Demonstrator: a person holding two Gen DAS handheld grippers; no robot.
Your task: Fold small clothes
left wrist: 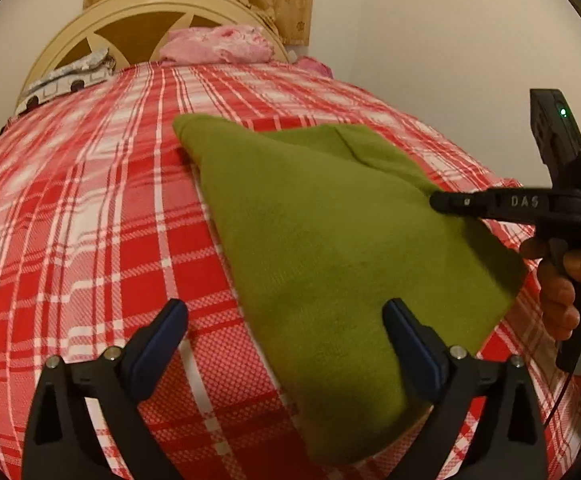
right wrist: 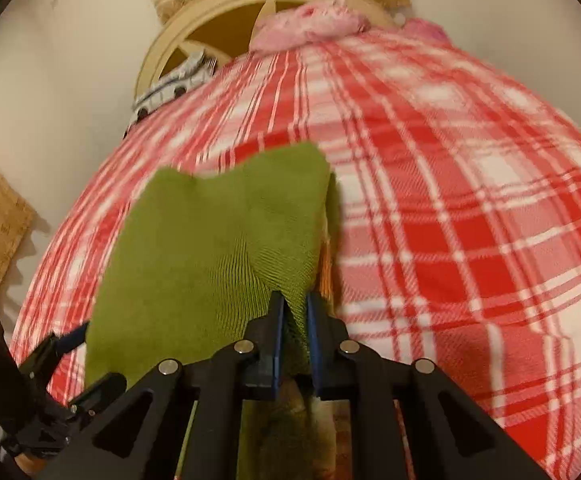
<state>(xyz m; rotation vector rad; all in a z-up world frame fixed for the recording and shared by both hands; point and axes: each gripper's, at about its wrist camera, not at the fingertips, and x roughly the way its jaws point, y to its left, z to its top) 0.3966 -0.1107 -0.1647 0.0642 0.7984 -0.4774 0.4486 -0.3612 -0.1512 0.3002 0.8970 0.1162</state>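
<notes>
Red-and-white plaid bedspread (left wrist: 90, 240) lies bare left and far. Near, the left gripper (left wrist: 286, 320) gapes wide over the olive-green knitted garment (left wrist: 322, 248)'s edge; the right gripper (right wrist: 295, 308) pinches its right edge. Pink bedding (left wrist: 214, 44) lies beyond.

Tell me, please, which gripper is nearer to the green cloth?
Right. The right gripper is shut on a pinch of the green cloth, so it touches it. The left gripper stands open over the cloth's near edge, not pressing it.
</notes>
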